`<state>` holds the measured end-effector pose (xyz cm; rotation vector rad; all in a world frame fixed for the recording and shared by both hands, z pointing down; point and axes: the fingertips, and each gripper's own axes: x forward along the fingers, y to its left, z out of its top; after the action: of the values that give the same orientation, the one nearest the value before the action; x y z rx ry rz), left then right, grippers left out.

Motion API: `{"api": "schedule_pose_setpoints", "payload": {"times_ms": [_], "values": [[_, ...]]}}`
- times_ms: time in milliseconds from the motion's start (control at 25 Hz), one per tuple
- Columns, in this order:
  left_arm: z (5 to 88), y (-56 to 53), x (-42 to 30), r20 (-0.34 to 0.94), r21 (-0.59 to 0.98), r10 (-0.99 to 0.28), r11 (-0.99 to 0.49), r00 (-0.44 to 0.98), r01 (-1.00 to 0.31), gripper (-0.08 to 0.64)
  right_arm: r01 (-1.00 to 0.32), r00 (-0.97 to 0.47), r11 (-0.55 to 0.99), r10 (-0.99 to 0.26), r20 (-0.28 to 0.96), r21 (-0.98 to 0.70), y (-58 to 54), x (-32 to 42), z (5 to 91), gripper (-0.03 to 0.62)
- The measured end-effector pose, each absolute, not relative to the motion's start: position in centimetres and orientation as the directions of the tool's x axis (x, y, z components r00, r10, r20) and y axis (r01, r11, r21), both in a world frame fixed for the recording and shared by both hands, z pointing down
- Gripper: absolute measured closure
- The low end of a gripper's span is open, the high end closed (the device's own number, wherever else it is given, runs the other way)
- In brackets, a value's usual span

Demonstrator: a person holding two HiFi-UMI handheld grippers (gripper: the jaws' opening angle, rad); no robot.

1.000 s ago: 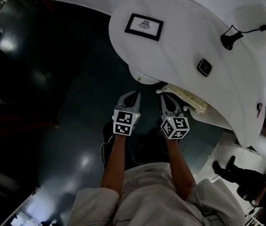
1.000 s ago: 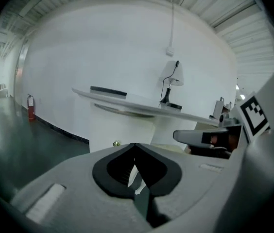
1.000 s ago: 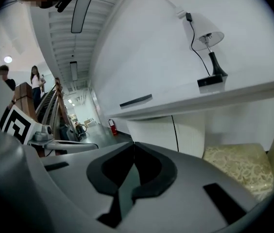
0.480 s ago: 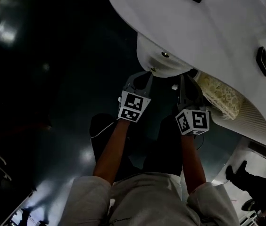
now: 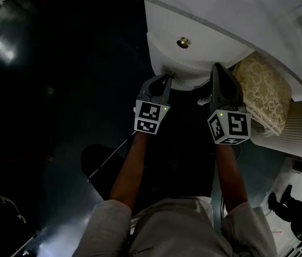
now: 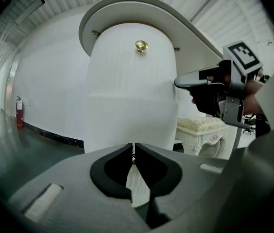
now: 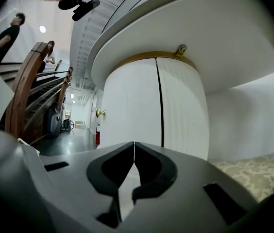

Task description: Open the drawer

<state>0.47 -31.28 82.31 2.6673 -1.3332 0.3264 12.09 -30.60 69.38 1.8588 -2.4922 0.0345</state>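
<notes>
Head view: my left gripper (image 5: 165, 78) and right gripper (image 5: 218, 68) sit just below the drawer (image 5: 204, 57). There is open floor (image 5: 60, 90) to the left, and a stool (image 5: 266, 92) crowds the right.

Left gripper view: jaws pressed together, empty. The drawer front stands upright and bulges toward me, its knob (image 6: 141, 45) high.

Right gripper view: jaws closed, holding nothing. The tabletop (image 7: 200, 28) overhangs and cuts off the drawer's top.

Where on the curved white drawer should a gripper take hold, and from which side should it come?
Grip the small gold knob, the only protruding part of the smooth curved drawer front. Probably come straight at the front; the left gripper faces it, jaws shut, so open first.
</notes>
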Motion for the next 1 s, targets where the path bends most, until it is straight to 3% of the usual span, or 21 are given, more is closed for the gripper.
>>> {"api": "schedule_pose_setpoints", "payload": {"times_ms": [200, 560, 1000], "values": [[83.6, -31.7, 0.9, 0.254, 0.048, -0.757, -0.611, 0.602, -0.790, 0.540, -0.963, -0.269, 0.270, -0.961, 0.065, -0.006, -31.1, 12.4, 69.3, 0.575], [84.6, -31.7, 1.0, 0.252, 0.043, -0.738, -0.637, 0.626, -0.769, 0.458, -0.968, -0.252, 0.250, -0.966, 0.062, -0.032, -31.2, 12.3, 69.4, 0.575], [85.2, -31.6, 1.7, 0.224, 0.055, -0.774, -0.597, 0.593, -0.800, 0.443, -0.962, -0.271, 0.266, -0.958, 0.092, -0.059, -31.2, 12.1, 69.4, 0.575]]}}
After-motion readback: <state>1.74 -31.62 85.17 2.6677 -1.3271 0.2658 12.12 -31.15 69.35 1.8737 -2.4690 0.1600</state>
